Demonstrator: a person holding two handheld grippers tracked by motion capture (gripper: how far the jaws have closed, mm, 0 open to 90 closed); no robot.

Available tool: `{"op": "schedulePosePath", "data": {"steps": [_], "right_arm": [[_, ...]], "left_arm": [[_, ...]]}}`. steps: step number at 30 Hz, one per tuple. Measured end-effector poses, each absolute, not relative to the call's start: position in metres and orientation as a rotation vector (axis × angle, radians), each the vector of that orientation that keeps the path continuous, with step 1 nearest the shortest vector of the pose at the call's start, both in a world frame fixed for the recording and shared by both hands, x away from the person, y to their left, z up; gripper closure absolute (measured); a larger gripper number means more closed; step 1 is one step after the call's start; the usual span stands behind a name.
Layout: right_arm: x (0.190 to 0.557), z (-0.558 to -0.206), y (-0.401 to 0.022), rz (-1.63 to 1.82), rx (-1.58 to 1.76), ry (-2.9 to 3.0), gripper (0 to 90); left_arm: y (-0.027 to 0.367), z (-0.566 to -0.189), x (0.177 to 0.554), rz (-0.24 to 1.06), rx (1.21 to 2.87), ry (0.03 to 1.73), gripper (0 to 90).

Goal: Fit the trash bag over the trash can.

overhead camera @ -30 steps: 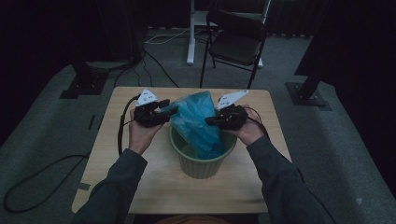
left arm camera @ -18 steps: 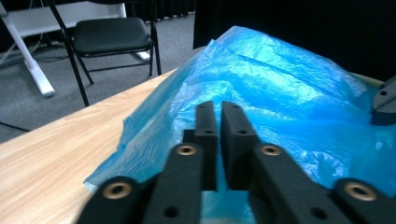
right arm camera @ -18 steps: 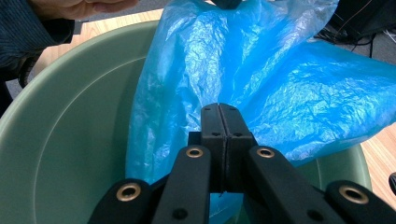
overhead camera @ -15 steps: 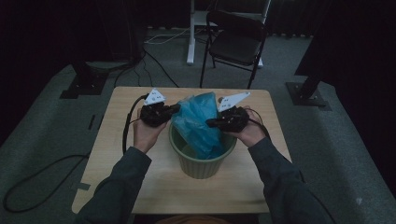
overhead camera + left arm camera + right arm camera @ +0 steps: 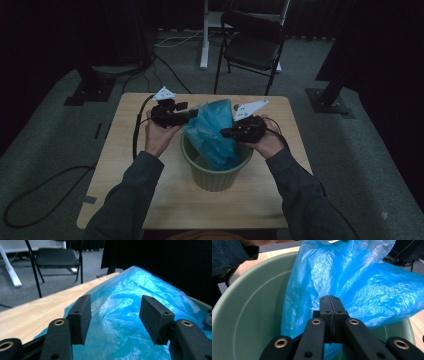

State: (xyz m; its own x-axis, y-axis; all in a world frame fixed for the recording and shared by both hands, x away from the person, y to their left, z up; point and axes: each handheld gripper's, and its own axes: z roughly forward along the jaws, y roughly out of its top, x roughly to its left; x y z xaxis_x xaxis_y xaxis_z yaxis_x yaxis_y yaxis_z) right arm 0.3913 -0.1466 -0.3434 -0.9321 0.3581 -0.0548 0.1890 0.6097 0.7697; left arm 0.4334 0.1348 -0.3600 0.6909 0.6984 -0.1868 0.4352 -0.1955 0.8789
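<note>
My right claw [image 5: 331,298] is pinched tight on the blue plastic bag [image 5: 212,132], which sits half in the green bin [image 5: 216,175] at the table's [image 5: 125,150] mid. My left claw [image 5: 115,312], jaws just spread wide, is at the bag's left side w/ film btwn the pads, not gripped.

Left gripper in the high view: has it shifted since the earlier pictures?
Barely: the left gripper stays between the wooden table's far-left corner and the blue plastic bag; its jaws have just reopened, off the bag.
</note>
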Motion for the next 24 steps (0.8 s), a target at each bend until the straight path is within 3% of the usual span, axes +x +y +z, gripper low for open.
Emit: {"op": "schedulePosePath", "data": {"steps": [2, 6, 10, 14, 24], "right_arm": [[0.391, -0.343, -0.147, 1.226, 0.452, 2.63, 89.9], [0.39, -0.342, -0.149, 1.229, 0.452, 2.626, 89.9], [0.39, -0.342, -0.151, 1.232, 0.454, 2.629, 88.7], [0.39, -0.339, -0.153, 1.271, 0.454, 2.612, 77.1], [0.399, -0.324, -0.149, 1.331, 0.502, 2.54, 70.3]], "left_arm": [[0.132, -0.363, 0.436, 0.268, 1.851, 0.892, 51.6], [0.126, -0.362, 0.431, 0.31, 1.89, 0.876, 71.3], [0.123, -0.358, 0.423, 0.344, 1.891, 0.839, 84.6], [0.121, -0.353, 0.413, 0.379, 1.898, 0.791, 86.7], [0.115, -0.353, 0.392, 0.413, 1.91, 0.719, 86.9]]}}
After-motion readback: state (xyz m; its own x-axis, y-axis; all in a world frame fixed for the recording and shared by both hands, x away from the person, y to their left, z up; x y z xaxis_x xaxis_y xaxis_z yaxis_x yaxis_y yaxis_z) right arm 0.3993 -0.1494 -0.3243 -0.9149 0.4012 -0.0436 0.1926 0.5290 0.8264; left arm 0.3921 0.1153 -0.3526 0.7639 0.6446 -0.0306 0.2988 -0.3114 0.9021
